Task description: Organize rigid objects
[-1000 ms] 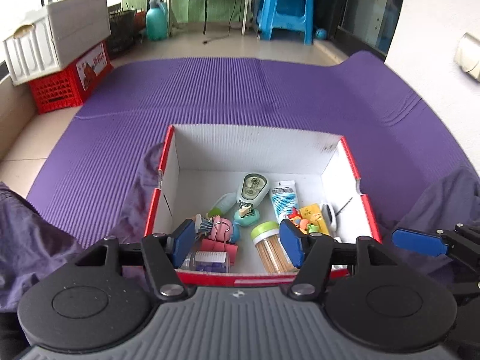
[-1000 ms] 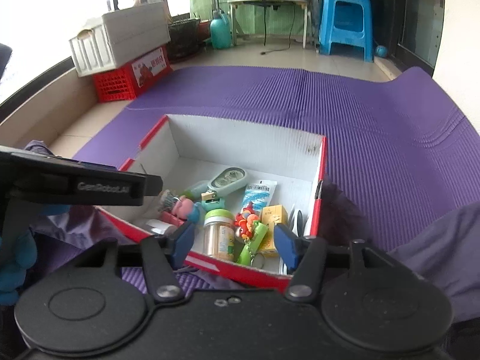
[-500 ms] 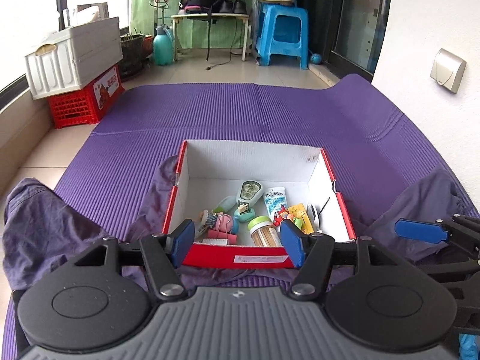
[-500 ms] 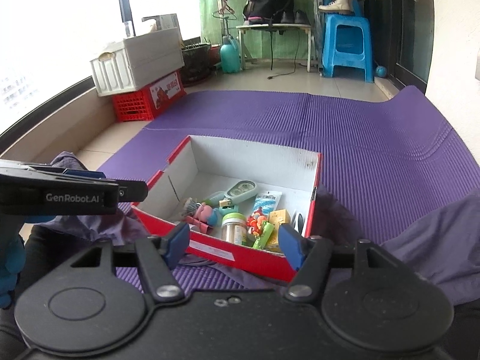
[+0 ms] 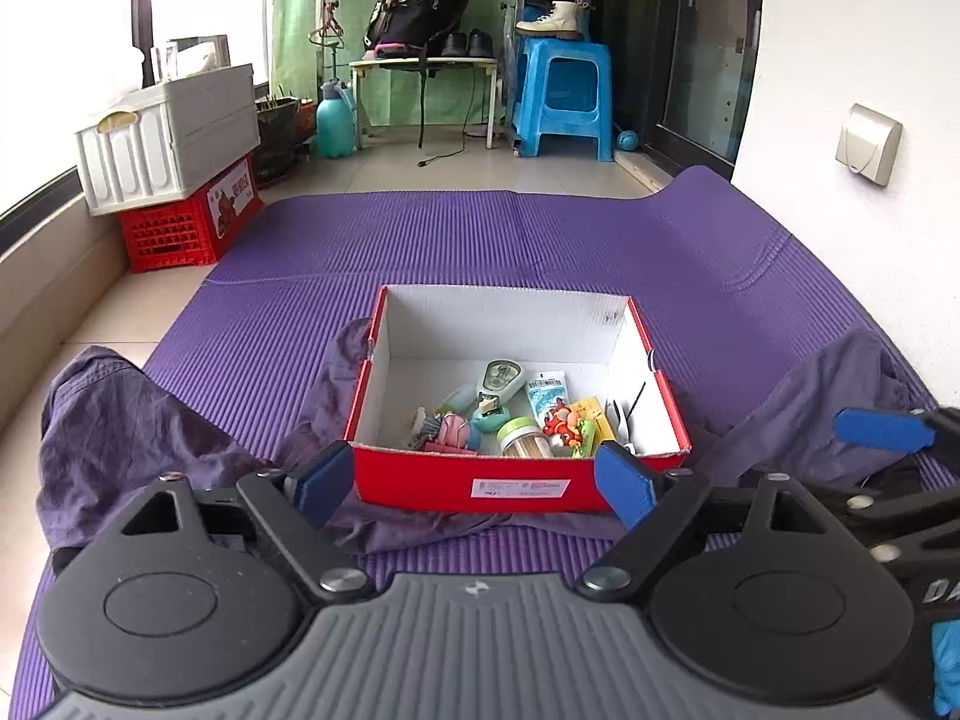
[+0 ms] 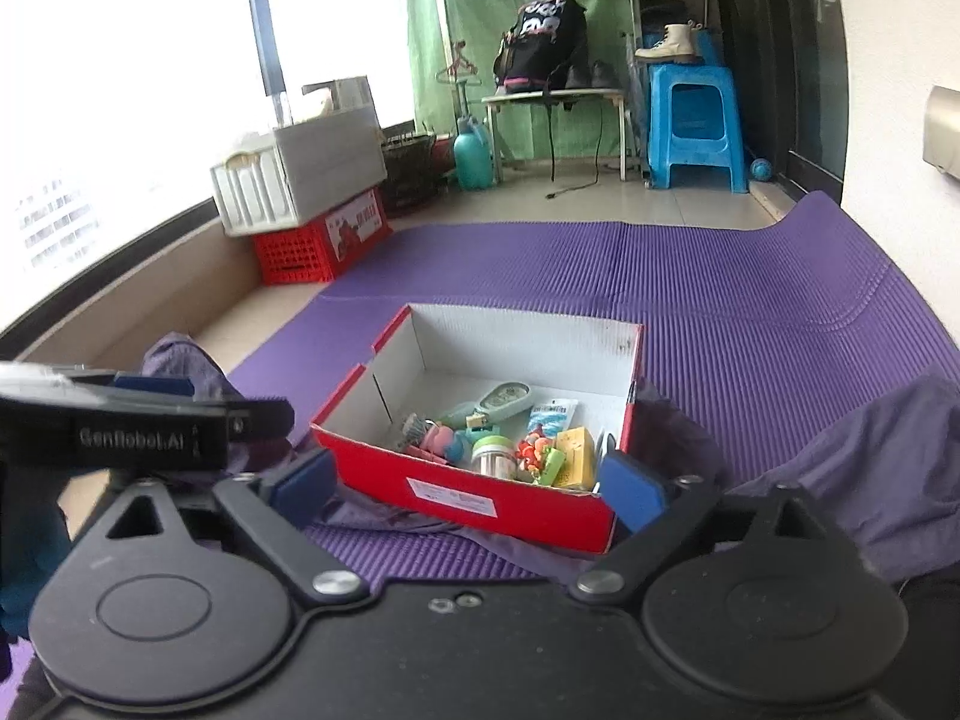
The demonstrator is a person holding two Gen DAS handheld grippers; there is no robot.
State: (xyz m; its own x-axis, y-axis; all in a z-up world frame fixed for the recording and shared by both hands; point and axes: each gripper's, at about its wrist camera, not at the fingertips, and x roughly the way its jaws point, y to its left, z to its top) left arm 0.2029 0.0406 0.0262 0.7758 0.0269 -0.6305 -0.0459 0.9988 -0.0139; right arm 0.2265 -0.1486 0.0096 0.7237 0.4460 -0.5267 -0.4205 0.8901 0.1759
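Red box (image 5: 519, 483) sits centre frame on purple mat (image 5: 480, 240), small items heaped in its near half. Left gripper (image 5: 474, 483) low centre, jaws just opened wide, nothing between. Right gripper (image 6: 468, 483) same: jaws just spread, empty. Purple cloth (image 5: 138, 438) under box, bunched lower left.

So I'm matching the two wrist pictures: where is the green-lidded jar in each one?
Left wrist view: the green-lidded jar stands in the red box, against its near wall, about mid-width.
Right wrist view: the jar is against the near wall again, right of centre.
Shared landmark: the blue stool at the back.
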